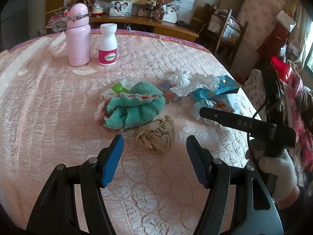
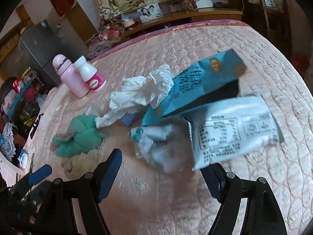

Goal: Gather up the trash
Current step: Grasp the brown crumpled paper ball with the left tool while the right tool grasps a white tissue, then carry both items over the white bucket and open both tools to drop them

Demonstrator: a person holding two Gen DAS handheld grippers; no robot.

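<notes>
Ana: Left wrist view first. What lies ahead of the left gripper [image 1: 154, 154]?

Ben: Its blue fingers [image 1: 112, 161] are spread apart with nothing between them. At twelve o'clock just past the tips sits a crumpled brown paper ball [image 1: 156, 135] on the pink quilted bed [image 1: 49, 98]. Touching it at eleven o'clock is a bunched green cloth [image 1: 135, 105], with a green and white packet [image 1: 120, 86] showing behind.

Ana: And the rest of the trash?

Ben: At one o'clock: a crumpled white tissue [image 1: 187, 82] against a blue carton [image 1: 219, 88]. The right gripper [image 1: 203, 113] reaches in from three o'clock, held by a gloved hand [image 1: 273, 166].

Ana: From the right wrist view?

Ben: The right gripper [image 2: 164, 166] has its fingers [image 2: 109, 168] released, gripping nothing. A white printed wrapper [image 2: 234, 129] lies at one o'clock, overlapping the right finger in the picture; whether it touches I cannot tell. A crumpled white bag [image 2: 156, 145] is at twelve o'clock, the blue carton [image 2: 205, 80] beyond it.

Ana: Anything standing?

Ben: A pink flask [image 1: 78, 35] and a white pill bottle [image 1: 108, 45], upright, side by side at eleven o'clock, far across the bed.
</notes>
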